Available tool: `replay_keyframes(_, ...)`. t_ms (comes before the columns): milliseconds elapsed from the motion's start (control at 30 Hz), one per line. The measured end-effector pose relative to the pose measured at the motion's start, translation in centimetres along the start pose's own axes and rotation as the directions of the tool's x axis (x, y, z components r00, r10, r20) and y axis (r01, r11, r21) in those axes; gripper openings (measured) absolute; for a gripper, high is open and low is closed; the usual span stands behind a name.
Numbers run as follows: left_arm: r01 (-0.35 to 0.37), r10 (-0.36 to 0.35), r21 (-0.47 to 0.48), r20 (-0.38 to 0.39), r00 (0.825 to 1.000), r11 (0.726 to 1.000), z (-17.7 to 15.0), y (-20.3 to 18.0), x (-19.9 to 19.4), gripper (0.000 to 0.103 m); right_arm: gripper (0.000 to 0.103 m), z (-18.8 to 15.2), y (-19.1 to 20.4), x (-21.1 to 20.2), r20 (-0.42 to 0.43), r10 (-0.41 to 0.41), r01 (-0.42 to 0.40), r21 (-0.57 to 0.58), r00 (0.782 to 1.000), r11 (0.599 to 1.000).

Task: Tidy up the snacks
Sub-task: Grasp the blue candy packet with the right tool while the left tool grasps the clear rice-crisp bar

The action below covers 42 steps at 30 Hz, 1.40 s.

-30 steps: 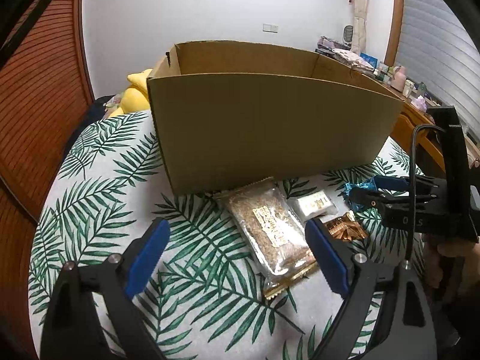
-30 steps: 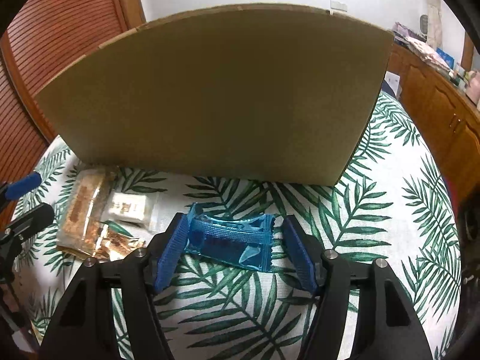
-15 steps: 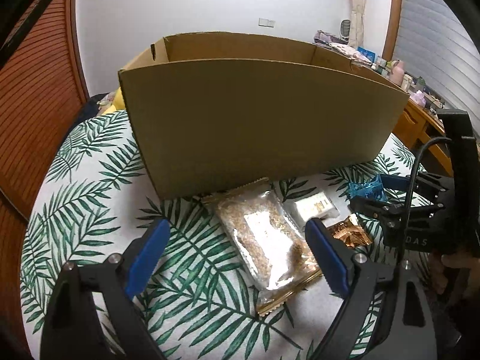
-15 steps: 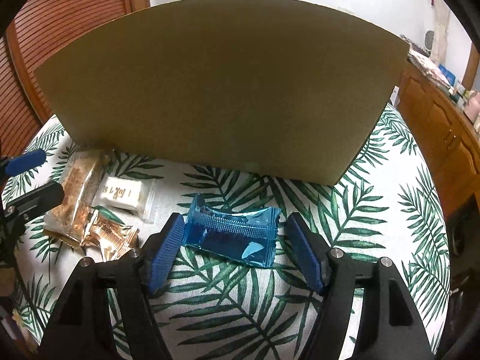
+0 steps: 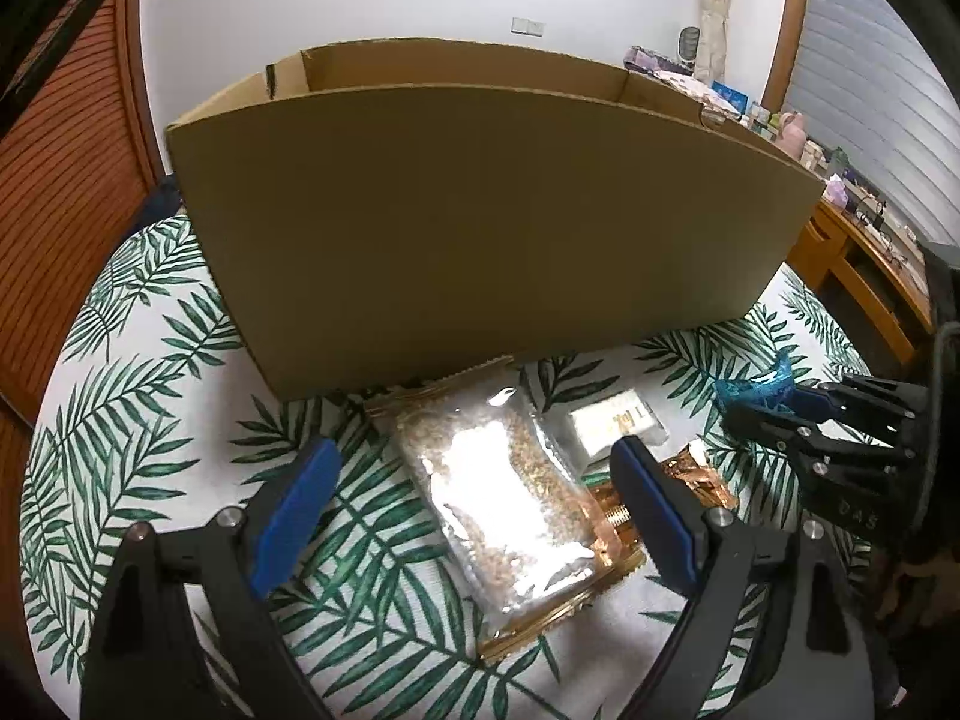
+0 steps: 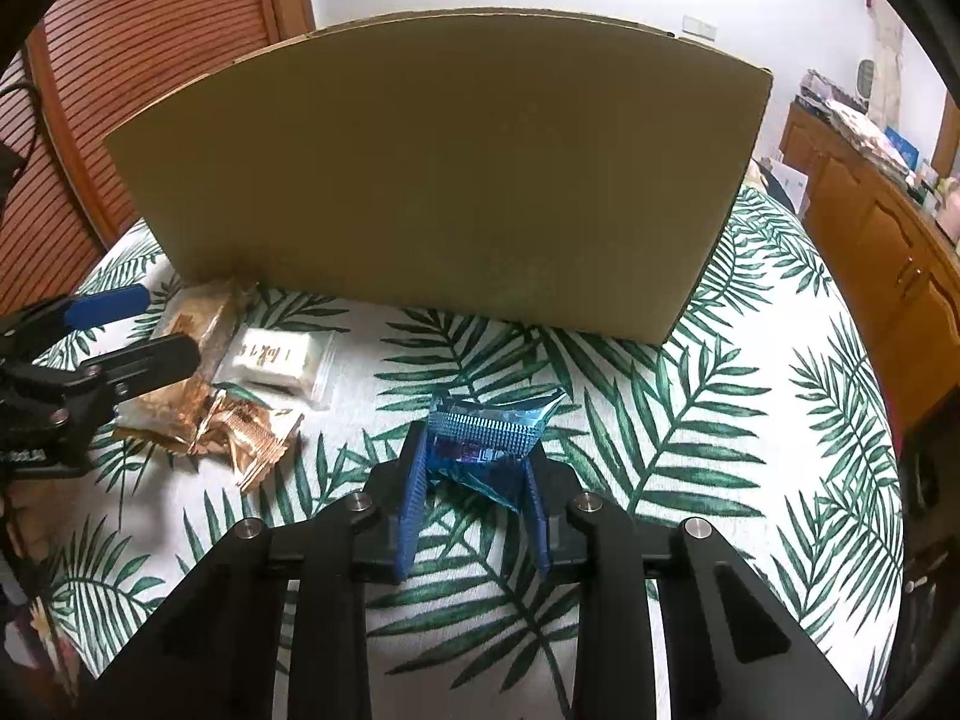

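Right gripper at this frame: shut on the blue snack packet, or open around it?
Shut on it. The right gripper has both pads pressed against the blue packet, which is crumpled and bowed between them.

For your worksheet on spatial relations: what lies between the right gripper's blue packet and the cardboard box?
Only bare leaf-print tablecloth separates blue packet and cardboard box, shown in the right wrist view.

Right gripper (image 6: pixel 477 480) pinches the crumpled blue packet (image 6: pixel 489 441) at 6 o'clock; box (image 6: pixel 444 180) at 12; white packet (image 6: pixel 279 360), gold wrapper (image 6: pixel 249 429) and left gripper (image 6: pixel 129 330) at 9
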<state>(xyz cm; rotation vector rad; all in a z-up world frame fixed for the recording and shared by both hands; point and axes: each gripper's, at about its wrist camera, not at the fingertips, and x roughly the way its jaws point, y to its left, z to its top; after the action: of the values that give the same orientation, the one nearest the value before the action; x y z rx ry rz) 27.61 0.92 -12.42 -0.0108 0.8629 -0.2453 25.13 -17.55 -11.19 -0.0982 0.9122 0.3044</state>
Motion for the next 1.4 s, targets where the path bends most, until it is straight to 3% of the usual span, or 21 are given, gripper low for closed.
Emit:
replay_keyframes(233, 0.026, -0.028, -0.050, -0.022, 0.999, 0.998, 0.1, 0.2, 0.9, 0.088, 0.027, -1.2, -0.5, -0.8, 0.031, 0.008, -0.009, 0.004, 0.999, 1.000)
replay_keyframes(400, 0.050, -0.053, -0.062, -0.046, 0.998, 0.997, 0.0, 0.1, 1.5, 0.058, 0.027, -1.3, -0.8, -0.8, 0.032, 0.016, -0.016, 0.010, 0.999, 1.000)
replay_keyframes(800, 0.012, -0.014, -0.019, -0.069, 0.998, 1.000, -0.2, -0.6, 1.7, 0.055, 0.027, -1.3, 0.0, -0.5, 0.035, -0.003, 0.003, -0.003, 0.999, 1.000)
replay_keyframes(1233, -0.043, 0.048, 0.048, -0.094, 0.994, 0.998, -1.4, -1.3, 1.3, 0.061, 0.027, -1.1, 0.1, -0.3, 0.034, -0.002, 0.002, -0.001, 0.999, 1.000)
replay_keyframes(1333, -0.048, 0.053, 0.058, -0.090, 0.995, 0.997, -1.5, -1.2, 1.0, 0.048, 0.027, -1.1, 0.2, -0.3, 0.035, 0.000, 0.000, 0.002, 0.999, 1.000)
replay_keyframes(1400, -0.026, 0.030, 0.044, -0.090, 0.996, 0.999, -1.7, -1.0, 0.7, 0.045, 0.027, -1.1, 0.1, -0.4, 0.036, 0.000, 0.000, 0.002, 0.999, 1.000)
